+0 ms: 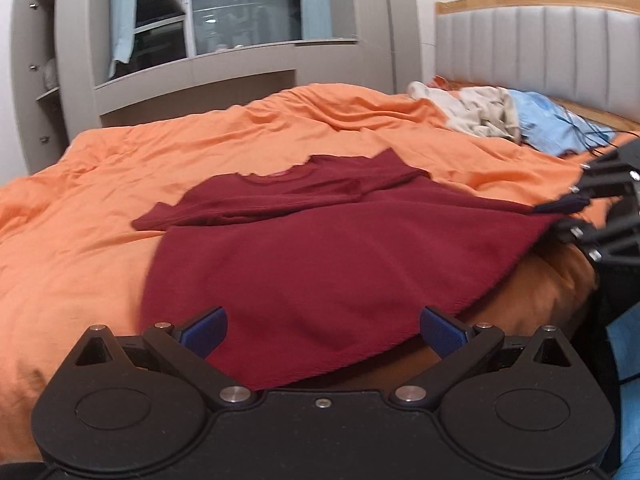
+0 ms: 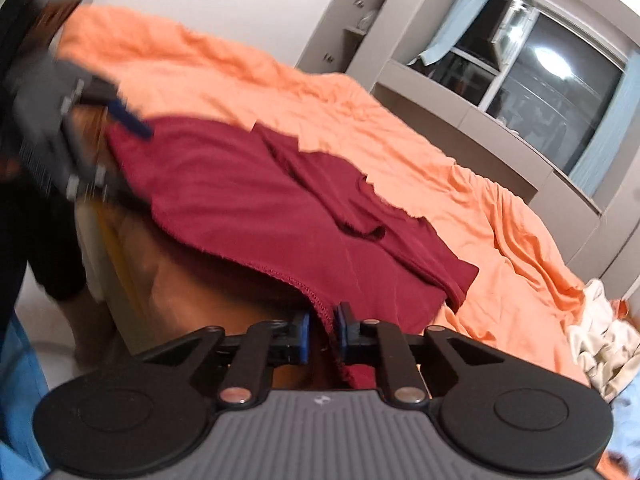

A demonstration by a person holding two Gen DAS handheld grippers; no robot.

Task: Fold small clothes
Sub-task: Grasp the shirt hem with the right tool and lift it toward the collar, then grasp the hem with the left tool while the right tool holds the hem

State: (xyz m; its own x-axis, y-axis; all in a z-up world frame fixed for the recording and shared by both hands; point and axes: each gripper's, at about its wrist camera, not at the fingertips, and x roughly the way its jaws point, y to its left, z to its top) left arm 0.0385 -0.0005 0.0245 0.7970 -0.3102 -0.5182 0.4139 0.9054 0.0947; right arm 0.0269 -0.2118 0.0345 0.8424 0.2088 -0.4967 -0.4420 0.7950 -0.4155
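The dark red shirt (image 1: 320,240) lies on the bed's orange cover (image 1: 100,184), its near hem lifted. The right claw (image 2: 321,334) pinches a hem corner. The left claw (image 1: 323,332) stands spread, hem between its fingers, ungripped. Beyond the right claw, crumpled cream clothes (image 1: 476,114) and blue fabric (image 1: 556,122).

No readable text, label, brand, number or sign shows in either view. The only mark is a small pale emblem (image 2: 320,399) on the ribbed grey body of the right gripper, too small and blurred to make out.
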